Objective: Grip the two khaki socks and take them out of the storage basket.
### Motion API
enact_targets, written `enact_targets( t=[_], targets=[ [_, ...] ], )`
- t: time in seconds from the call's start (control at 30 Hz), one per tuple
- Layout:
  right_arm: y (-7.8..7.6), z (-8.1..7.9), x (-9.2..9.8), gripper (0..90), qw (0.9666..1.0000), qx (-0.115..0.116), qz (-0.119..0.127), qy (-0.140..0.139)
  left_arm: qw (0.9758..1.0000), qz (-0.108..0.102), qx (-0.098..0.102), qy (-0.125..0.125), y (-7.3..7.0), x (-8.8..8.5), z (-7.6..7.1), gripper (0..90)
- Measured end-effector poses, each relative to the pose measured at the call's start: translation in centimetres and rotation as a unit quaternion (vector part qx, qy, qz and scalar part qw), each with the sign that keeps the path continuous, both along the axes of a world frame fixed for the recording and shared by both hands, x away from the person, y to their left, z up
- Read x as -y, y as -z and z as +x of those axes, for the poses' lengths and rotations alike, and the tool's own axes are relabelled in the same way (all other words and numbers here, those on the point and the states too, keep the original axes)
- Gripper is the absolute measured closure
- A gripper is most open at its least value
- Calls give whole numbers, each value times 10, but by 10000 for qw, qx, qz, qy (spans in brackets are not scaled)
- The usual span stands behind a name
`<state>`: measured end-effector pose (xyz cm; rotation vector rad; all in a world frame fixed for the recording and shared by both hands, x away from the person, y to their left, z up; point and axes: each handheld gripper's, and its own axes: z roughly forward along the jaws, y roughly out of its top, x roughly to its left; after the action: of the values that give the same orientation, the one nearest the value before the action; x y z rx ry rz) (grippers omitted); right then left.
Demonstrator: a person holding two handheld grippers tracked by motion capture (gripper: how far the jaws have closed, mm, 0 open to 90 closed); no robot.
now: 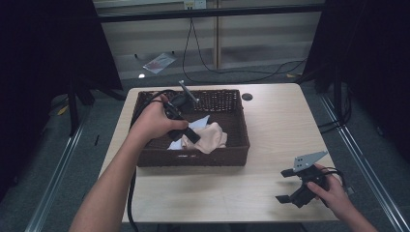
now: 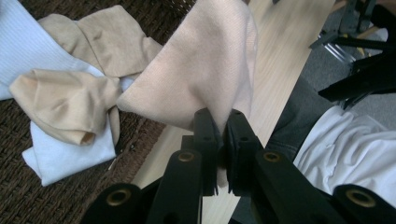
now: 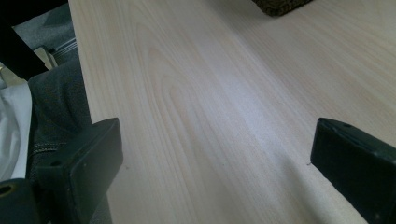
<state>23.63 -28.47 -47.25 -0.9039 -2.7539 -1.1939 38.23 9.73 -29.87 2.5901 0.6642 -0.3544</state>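
Pale wood table [image 1: 275, 130] holds a wicker basket [image 1: 241, 145], dark curtains [image 1: 43, 48] around.

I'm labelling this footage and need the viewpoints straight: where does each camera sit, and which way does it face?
High view: above the person's side, looking forward and down on the table; forearms and both hands enter from below, the left hand-held gripper over the basket.
Left gripper view: on the left hand-held gripper, looking along its jaws, shut on a beige cloth; the person's lap at right.
Right gripper view: on the right hand-held gripper, jaws apart, facing bare tabletop; lap at left.
Shared: high and left gripper views both show basket and cloths.
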Motion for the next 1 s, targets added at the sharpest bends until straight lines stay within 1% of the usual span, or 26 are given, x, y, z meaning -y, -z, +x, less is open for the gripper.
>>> enact_targets(
  t=[0.07,0.13,0.33,0.4,0.43,0.47,0.5,0.6,0.7,0.77,0.8,0.87,0.9,0.93,0.97,1.0],
  targets=[
    [0,0,0,23,10000,5,-4,8,10000,0,14,54,2,2,-5,848],
    [-1,0,0,23,10000,-4,3,13,9999,47,56,118,3,4,-8,848],
    [0,0,0,23,10000,-6,-6,8,9997,45,83,236,8,9,-16,848],
    [0,0,0,23,10000,3,1,5,9995,48,65,292,10,10,-18,848],
    [0,0,0,23,10000,-4,2,7,9996,16,79,280,12,12,-21,848],
    [0,0,0,23,10000,1,-1,8,9993,57,76,375,12,13,-21,846],
    [0,0,0,23,10000,-9,-3,8,9993,-50,65,367,15,15,-24,846],
    [0,0,0,23,10000,-11,-7,16,9991,-18,70,421,18,17,-27,846],
    [0,0,0,23,10000,3,-3,3,9986,0,50,522,24,23,-31,845],
    [0,0,0,23,10000,-1,-1,5,9984,21,34,562,25,24,-32,845],
    [0,0,0,23,10000,-1,3,3,9987,-9,63,508,27,25,-33,845],
    [0,0,0,23,10000,-20,-16,8,9983,1,95,566,30,26,-35,845],
    [0,0,0,23,10000,-3,-3,-3,9982,29,52,595,32,27,-36,845],
    [0,0,0,23,10000,-3,-3,-3,9983,-1,75,582,34,28,-37,845],
    [0,0,0,23,10000,1,2,-3,9980,42,43,626,35,29,-38,845],
    [0,0,0,23,10000,-3,3,2,9981,1,46,606,37,30,-39,845]
  ],
)
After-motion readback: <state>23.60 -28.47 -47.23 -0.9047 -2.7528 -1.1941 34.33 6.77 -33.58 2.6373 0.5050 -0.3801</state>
